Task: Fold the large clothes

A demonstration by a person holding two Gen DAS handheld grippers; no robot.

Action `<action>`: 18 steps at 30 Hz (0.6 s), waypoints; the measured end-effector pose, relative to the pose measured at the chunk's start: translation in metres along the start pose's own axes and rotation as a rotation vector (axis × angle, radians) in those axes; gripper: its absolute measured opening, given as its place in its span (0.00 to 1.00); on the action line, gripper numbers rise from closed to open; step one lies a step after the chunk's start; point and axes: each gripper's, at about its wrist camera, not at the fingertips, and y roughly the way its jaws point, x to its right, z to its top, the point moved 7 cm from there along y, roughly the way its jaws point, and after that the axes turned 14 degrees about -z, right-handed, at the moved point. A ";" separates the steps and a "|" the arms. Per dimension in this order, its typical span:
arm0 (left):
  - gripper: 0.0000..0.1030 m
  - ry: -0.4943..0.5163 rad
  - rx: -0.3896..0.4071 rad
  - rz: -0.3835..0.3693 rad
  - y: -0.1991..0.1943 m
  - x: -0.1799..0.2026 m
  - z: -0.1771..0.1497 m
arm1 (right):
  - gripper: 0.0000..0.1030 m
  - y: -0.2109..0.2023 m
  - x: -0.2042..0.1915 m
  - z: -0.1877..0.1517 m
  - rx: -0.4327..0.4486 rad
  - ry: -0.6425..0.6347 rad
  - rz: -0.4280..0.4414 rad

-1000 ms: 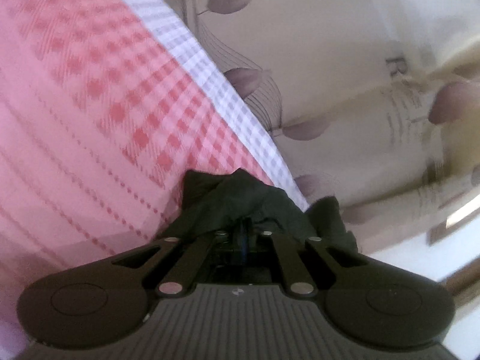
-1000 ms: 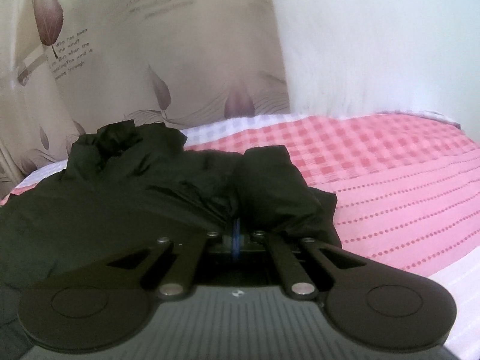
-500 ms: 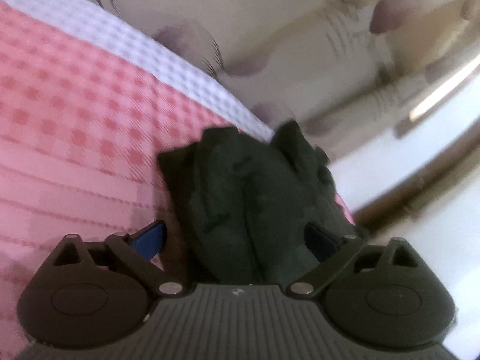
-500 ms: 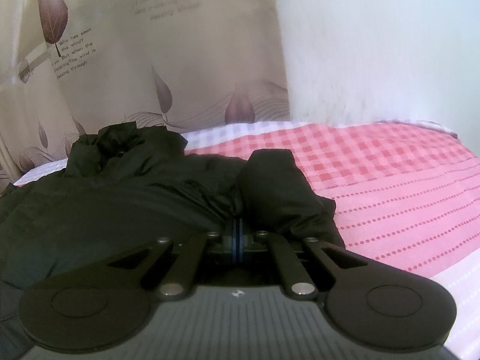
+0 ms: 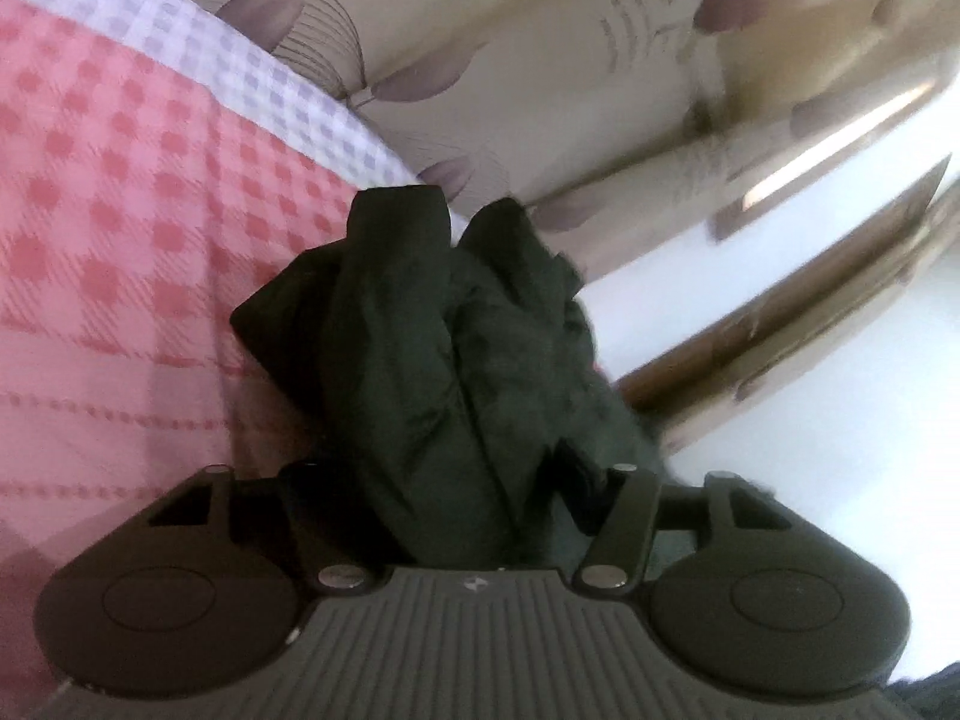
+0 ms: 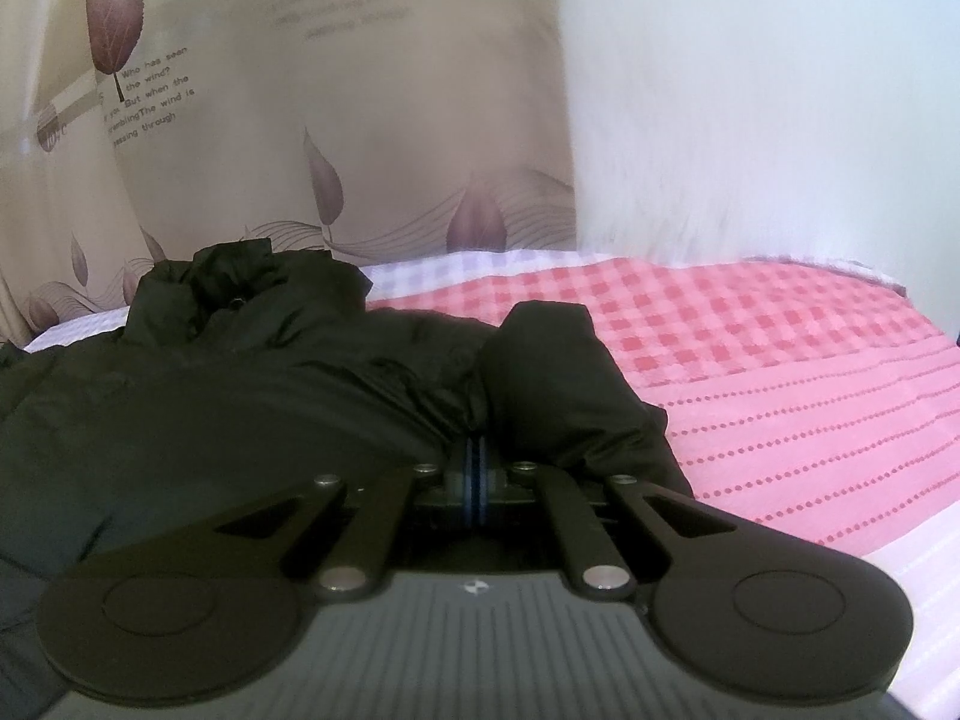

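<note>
1. The left tool point(image 5: 456, 480) has its jaws spread wide, with a bunched fold of the black jacket point(image 5: 432, 330) lying between them; whether either jaw presses the cloth cannot be told.
2. The right tool point(image 6: 474, 468) is closed: its blue-edged fingertips point(image 6: 474, 462) meet, pinching the jacket point(image 6: 240, 396) at the seam beside a rolled sleeve point(image 6: 552, 372).
3. From the right wrist view the jacket spreads leftward from the tool over the bed, its crumpled collar or hood point(image 6: 240, 276) at the far side.
4. The jacket lies on a pink checked and dotted bedspread point(image 6: 780, 372) with a pale lilac checked border point(image 5: 252, 78).
5. Behind the bed hangs a beige curtain point(image 6: 300, 120) printed with brown leaves and lettering; to its right stands a white wall point(image 6: 750, 90).
</note>
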 end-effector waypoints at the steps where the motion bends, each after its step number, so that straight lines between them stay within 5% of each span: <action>1: 0.58 -0.009 0.005 -0.022 0.003 0.002 -0.002 | 0.01 0.000 0.000 0.000 0.000 0.000 0.000; 18: 0.51 0.014 -0.057 -0.018 0.009 0.000 -0.004 | 0.02 -0.003 0.000 0.004 0.001 -0.002 -0.012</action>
